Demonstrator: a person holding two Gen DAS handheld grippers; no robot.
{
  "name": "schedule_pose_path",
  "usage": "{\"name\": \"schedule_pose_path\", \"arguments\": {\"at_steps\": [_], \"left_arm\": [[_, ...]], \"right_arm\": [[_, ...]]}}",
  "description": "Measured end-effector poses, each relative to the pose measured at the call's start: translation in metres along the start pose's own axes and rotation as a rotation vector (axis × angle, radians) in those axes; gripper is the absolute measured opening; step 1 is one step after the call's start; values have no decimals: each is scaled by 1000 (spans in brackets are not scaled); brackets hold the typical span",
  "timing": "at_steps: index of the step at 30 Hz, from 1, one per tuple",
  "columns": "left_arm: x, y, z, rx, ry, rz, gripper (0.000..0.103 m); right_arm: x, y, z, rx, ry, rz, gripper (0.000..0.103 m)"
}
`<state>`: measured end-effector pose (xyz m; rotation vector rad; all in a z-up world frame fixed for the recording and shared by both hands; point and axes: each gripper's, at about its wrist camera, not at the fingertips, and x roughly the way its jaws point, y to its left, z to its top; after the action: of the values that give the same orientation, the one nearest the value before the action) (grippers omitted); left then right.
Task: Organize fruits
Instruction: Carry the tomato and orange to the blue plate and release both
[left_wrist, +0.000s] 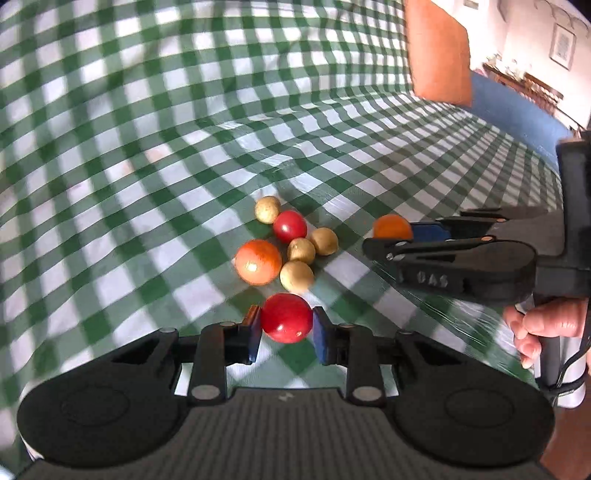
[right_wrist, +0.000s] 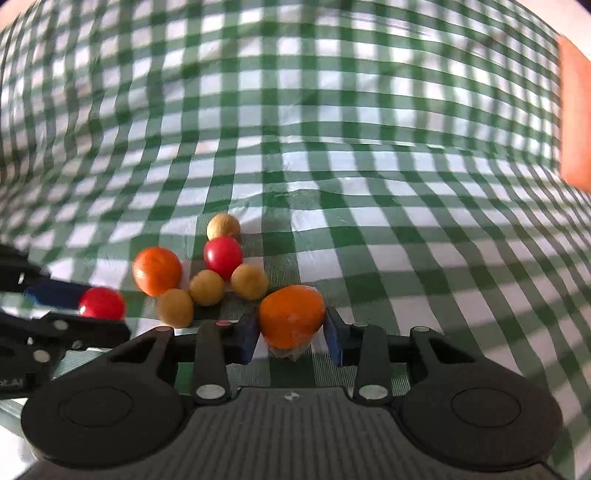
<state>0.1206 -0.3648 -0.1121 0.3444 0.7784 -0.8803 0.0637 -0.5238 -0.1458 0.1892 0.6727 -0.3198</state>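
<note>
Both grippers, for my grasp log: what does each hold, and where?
Left gripper clamps a red fruit across its sides; right gripper clamps an orange fruit likewise.

Red fruit (left_wrist: 286, 318): round, glossy, clamped between the blue pads of the left hand-held gripper (left_wrist: 287, 334). Orange fruit (right_wrist: 291, 316): round, clamped in the right hand-held gripper (right_wrist: 291, 332). Cluster on the table, just beyond both: one larger orange fruit (left_wrist: 258, 262) at the left, one smaller red fruit (left_wrist: 290, 226) toward the far side, and four tan, matte round fruits (left_wrist: 301, 250) bunched close around the red one.
</note>
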Motion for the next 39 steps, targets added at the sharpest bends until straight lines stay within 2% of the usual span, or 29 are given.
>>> {"name": "schedule_pose_path", "arguments": {"at_steps": [4,9,16,21,24,30,39], "left_arm": [[-55,6,-16,-94,-2,17,32],[-130,18,-46,-182,9,61,32],[-237,45,-97,-254,17,211,32],[-296,62,-134,-324,30,307,32],[-324,73,-158,-367,38,348,32],[-357,97,-197,-436,36,379,32],[-373,134,-218,-512,34,380,32]], "right_arm": [[-40,11,0,66,-31,31,38],[-103,45,1,94,-85,90,38],[-183,119,-16,50,-60,212,38],[-232,179,-38,-37,-21,311,39],[-261,214,-45,-85,-20,344,39],[-292,268,-58,-151,-4,386,39],[-295,321,-64,-241,37,397,39]]}}
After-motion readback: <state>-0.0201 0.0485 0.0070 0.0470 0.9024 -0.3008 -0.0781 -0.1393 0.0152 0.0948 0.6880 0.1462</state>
